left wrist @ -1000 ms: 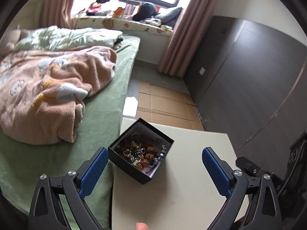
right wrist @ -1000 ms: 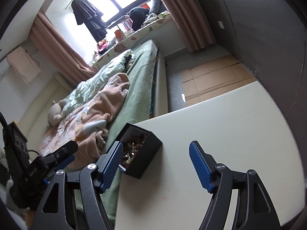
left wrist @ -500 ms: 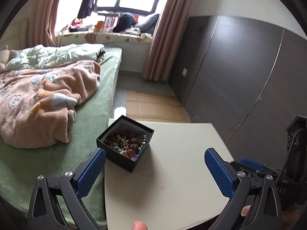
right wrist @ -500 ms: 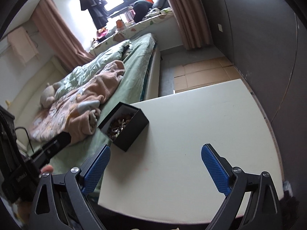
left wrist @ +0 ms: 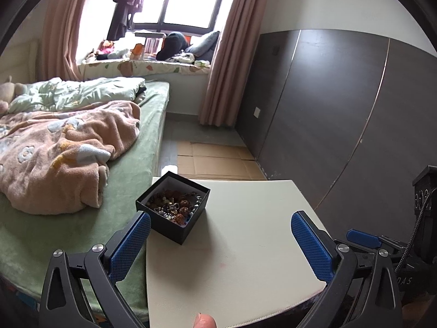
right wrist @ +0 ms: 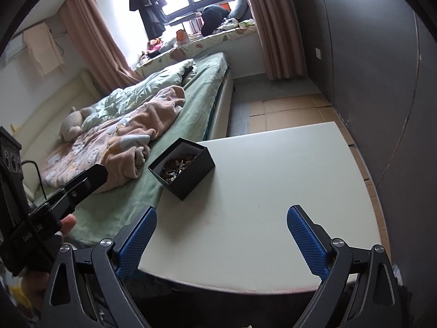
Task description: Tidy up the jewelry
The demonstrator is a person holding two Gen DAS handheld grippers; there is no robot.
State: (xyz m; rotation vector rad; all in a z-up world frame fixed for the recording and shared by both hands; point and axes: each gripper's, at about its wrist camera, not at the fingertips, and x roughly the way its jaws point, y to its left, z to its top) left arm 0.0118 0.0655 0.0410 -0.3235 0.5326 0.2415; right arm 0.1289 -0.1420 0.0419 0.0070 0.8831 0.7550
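Note:
A black open box (left wrist: 174,220) full of mixed beads and jewelry (left wrist: 174,205) stands on the far left part of a cream table (left wrist: 245,251). It also shows in the right wrist view (right wrist: 188,176). My left gripper (left wrist: 218,242) is open and empty, held back over the near edge of the table, with the box just beyond its left finger. My right gripper (right wrist: 222,237) is open and empty above the table's near edge, well back from the box.
A bed (left wrist: 131,175) with a green sheet and a pink blanket (left wrist: 62,147) touches the table's left side. A dark panelled wall (left wrist: 341,114) runs along the right. Flattened cardboard (left wrist: 213,161) lies on the floor beyond the table.
Both grippers have pulled back and risen away from the box, so it looks smaller and farther. Both stay open and empty.

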